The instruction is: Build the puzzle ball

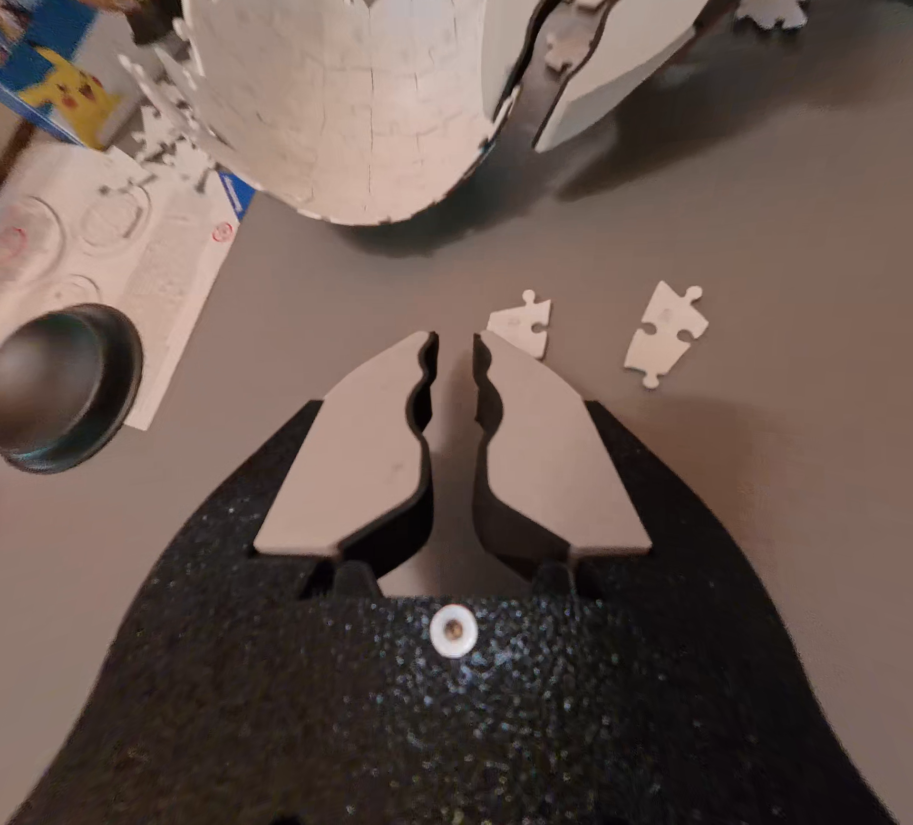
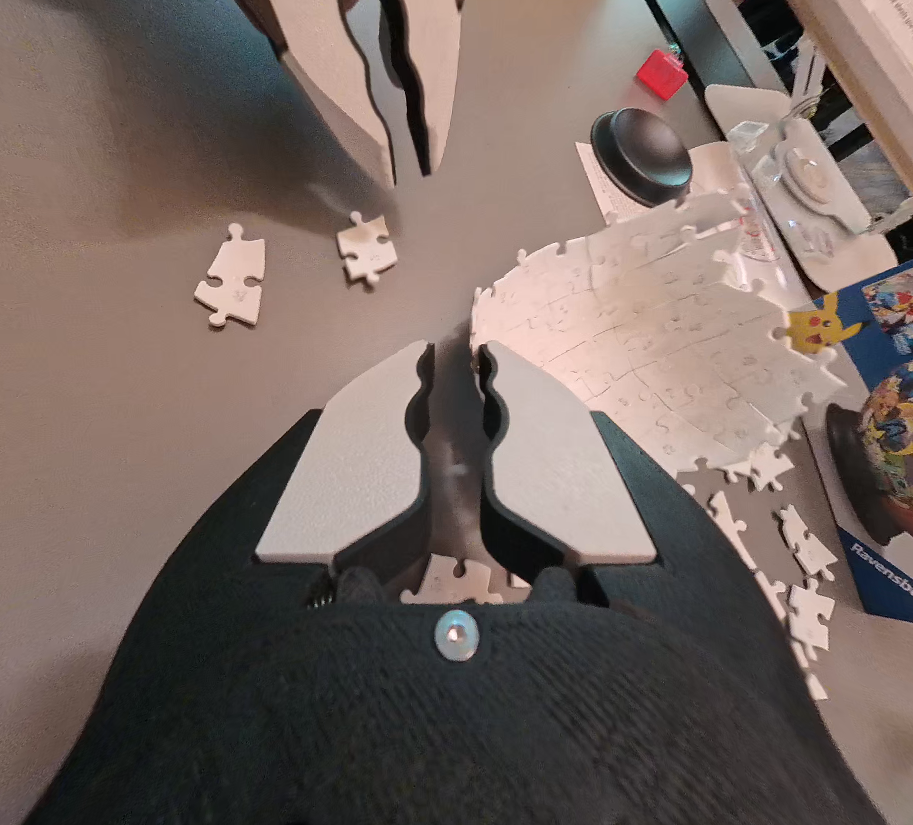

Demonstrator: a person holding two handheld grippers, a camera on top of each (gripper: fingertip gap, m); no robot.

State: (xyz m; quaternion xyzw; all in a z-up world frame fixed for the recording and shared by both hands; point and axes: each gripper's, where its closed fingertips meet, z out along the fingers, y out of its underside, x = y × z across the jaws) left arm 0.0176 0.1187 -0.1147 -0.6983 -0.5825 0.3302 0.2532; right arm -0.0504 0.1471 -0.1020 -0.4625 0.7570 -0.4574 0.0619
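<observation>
Half-built puzzle ball shell (image 2: 642,347) judged light, thin, fragile at seams, so grip its rim; left claw (image 1: 455,342) and right claw (image 2: 457,349) both slightly spread, empty.

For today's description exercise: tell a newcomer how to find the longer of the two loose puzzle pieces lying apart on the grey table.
Start at the half-built white puzzle ball shell on the grey table. Two loose white puzzle pieces lie flat beyond the left gripper's fingers. Farther from the shell lies the long two-part white piece, clearly longer than its squarish neighbour.
</observation>
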